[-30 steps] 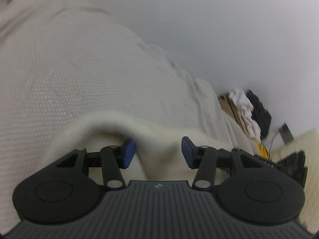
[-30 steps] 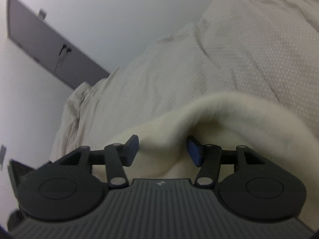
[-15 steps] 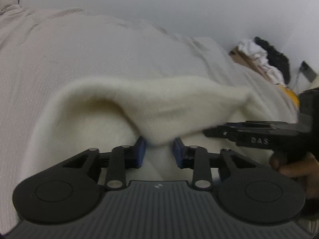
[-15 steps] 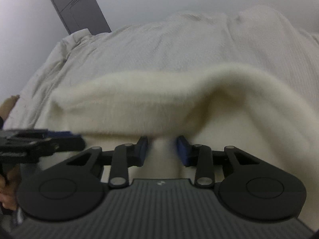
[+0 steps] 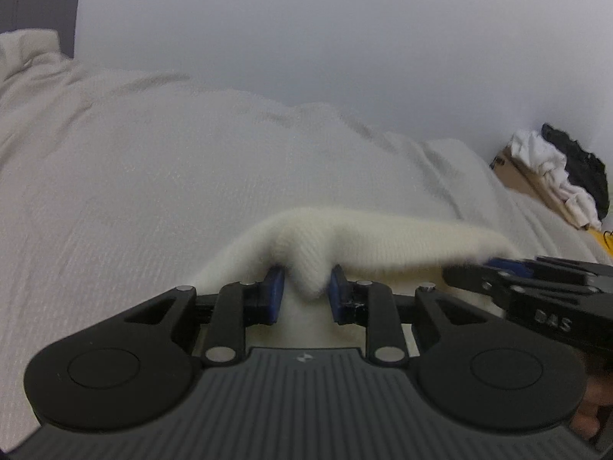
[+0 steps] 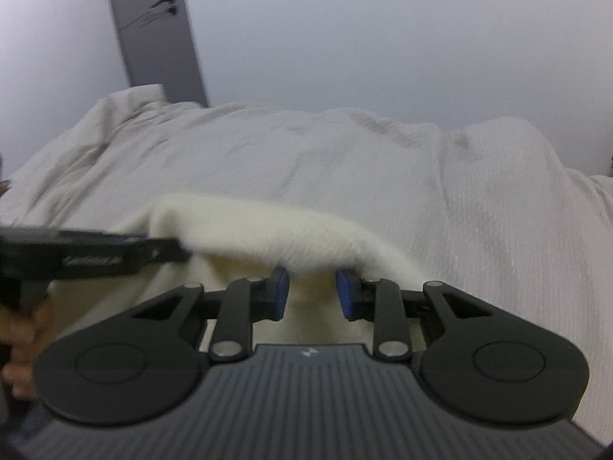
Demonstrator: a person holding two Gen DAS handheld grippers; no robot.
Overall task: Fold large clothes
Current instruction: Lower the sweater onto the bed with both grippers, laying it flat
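- The cream knit garment [image 5: 367, 237] lies on the bed, filling the lower middle of both wrist views; its near edge is lifted into a soft ridge that spans from one tool to the other.
- The left tool [image 5: 304, 293] has just been closing, and a hanging fold of the knit sits pinched between its blue pads [image 5: 274, 291], so it stands narrow, holding cloth.
- The right tool [image 6: 312, 293] has likewise just been closing to a narrow gap; the raised edge drapes over its pads [image 6: 346, 295], and I judge it gripped, though the contact itself is partly hidden by the fabric.
- In the left view the right tool enters from the lower right; in the right view the left tool enters from the middle left, with a hand [image 6: 19, 345] blurred behind it.
- Step in hand, as I judge it: the edge is taken at two points and the fold is ready to be carried over.
- The next move calls for both tools travelling together with the edge taut, toward the far part of the garment, before letting go.
- Around it spreads the pale textured bedcover [image 5: 153, 176]; a box of clothes [image 5: 551, 176] sits at the right edge, a grey door [image 6: 153, 30] at the upper left.
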